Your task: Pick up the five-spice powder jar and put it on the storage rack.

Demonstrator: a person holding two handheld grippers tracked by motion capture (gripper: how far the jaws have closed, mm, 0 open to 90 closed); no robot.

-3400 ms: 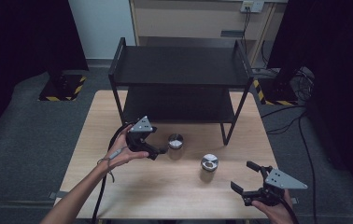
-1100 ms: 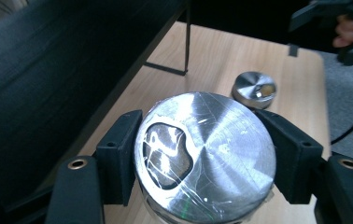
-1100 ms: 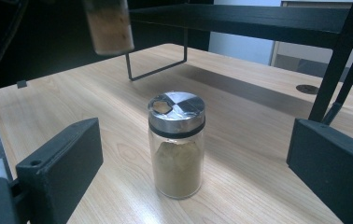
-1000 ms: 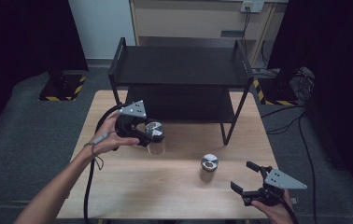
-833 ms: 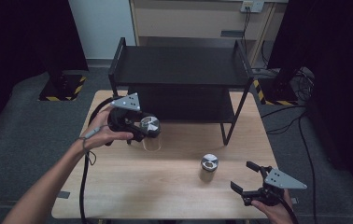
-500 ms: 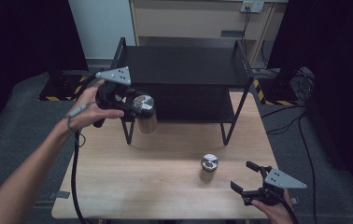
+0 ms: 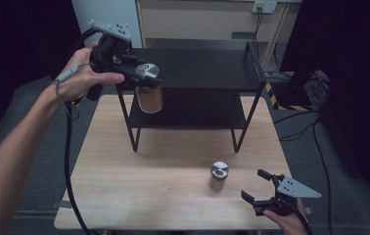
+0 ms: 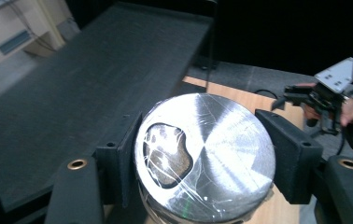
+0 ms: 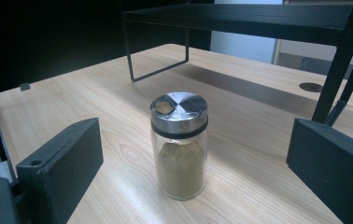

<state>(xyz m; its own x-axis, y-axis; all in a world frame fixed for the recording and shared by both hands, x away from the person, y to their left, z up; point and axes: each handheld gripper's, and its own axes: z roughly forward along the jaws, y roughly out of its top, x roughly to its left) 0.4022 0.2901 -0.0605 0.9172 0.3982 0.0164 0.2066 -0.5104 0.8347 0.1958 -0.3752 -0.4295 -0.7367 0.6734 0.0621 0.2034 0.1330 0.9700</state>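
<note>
A glass spice jar with a silver metal lid [image 7: 149,88] is clamped in the left gripper [image 7: 141,78], held above the black metal shelf [image 7: 207,68] at ten o'clock. Placing is judged unfinished. A second jar [image 7: 219,172] is left on the wooden table [image 7: 139,186], near the open, empty right gripper [image 7: 260,188] at five o'clock.

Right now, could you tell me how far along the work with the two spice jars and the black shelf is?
Neither jar is shelved yet. In hand: the left claw grips one spice jar by its lid, in the air at the black shelf's top-tier edge. Left: the second jar stands on the table, in front of the open right claw.
</note>
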